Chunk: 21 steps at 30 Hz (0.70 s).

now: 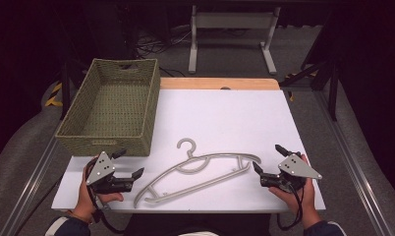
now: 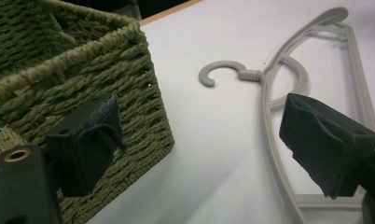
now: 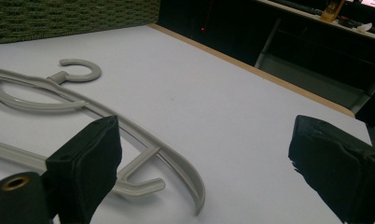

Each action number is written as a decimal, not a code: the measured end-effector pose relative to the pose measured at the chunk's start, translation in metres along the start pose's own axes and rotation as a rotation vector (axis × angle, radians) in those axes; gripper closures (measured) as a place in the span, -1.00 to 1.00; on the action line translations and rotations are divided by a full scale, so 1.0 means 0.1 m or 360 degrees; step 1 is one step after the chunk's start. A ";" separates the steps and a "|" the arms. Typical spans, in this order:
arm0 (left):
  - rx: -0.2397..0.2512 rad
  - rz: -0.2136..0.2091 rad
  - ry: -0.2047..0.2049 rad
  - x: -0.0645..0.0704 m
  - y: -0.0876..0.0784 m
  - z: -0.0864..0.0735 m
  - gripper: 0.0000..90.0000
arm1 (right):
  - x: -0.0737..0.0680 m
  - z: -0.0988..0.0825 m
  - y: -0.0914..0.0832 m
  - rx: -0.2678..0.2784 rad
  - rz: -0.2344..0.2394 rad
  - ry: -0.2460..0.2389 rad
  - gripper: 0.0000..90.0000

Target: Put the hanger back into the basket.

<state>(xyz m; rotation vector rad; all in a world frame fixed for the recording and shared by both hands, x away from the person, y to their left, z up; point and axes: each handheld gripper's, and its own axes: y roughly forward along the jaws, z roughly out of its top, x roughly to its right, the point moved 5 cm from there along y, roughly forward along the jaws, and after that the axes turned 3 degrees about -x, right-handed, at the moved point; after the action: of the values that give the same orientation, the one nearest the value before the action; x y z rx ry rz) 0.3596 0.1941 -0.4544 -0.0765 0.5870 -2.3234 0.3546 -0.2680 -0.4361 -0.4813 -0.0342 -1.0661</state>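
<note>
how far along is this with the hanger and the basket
Nothing looks done: the grey hanger lies flat on the white table, outside the woven basket. In hand: the left gripper and right gripper flank it, both open, gripping nothing. Left: probably grasping, lifting and placing it.

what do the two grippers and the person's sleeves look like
Both the left gripper and right gripper are black, each topped by a grey three-cornered plate with small holes and trailing a black cable. Their jaws carry black padded tips. The sleeves are dark with a light stripe.

Bench top evenly lit from above, room beyond nearly black. Shadows faint, no glare. Close-ups slightly soft, claw pads blurred.
</note>
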 end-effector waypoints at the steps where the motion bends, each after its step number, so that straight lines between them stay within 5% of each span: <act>1: -0.0005 0.0003 0.0009 0.00 0.01 0.00 -0.69 | 0.00 -0.01 0.00 -0.0006 -0.0003 -0.0001 -0.78; 8: -0.0127 -0.0086 0.0033 0.08 0.09 0.03 -0.63 | 0.01 -0.02 0.01 -0.0030 -0.0004 0.0013 -0.78; 11: -0.0314 -0.0161 0.0073 0.14 0.20 0.07 -0.60 | 0.01 -0.02 0.03 -0.0060 -0.0008 0.0003 -0.78; 14: -0.0385 -0.0196 0.0088 0.19 0.25 0.11 -0.58 | 0.00 -0.03 0.05 -0.0082 0.0004 0.0009 -0.78; 15: -0.0457 -0.0265 0.0131 0.25 0.31 0.16 -0.51 | -0.01 -0.03 0.05 -0.0087 0.0004 0.0005 -0.78; 20: -0.0625 -0.0324 0.0206 0.36 0.49 0.24 -0.31 | -0.02 -0.05 0.06 -0.0111 0.0025 -0.0007 -0.78; 21: -0.0741 -0.0294 0.0246 0.39 0.58 0.26 -0.22 | -0.02 -0.05 0.07 -0.0114 0.0025 -0.0003 -0.78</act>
<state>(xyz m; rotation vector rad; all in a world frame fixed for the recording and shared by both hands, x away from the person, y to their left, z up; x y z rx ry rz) 0.3742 0.1216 -0.4607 -0.1752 1.2374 -2.3341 0.3584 -0.2656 -0.4439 -0.5466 0.0065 -1.0539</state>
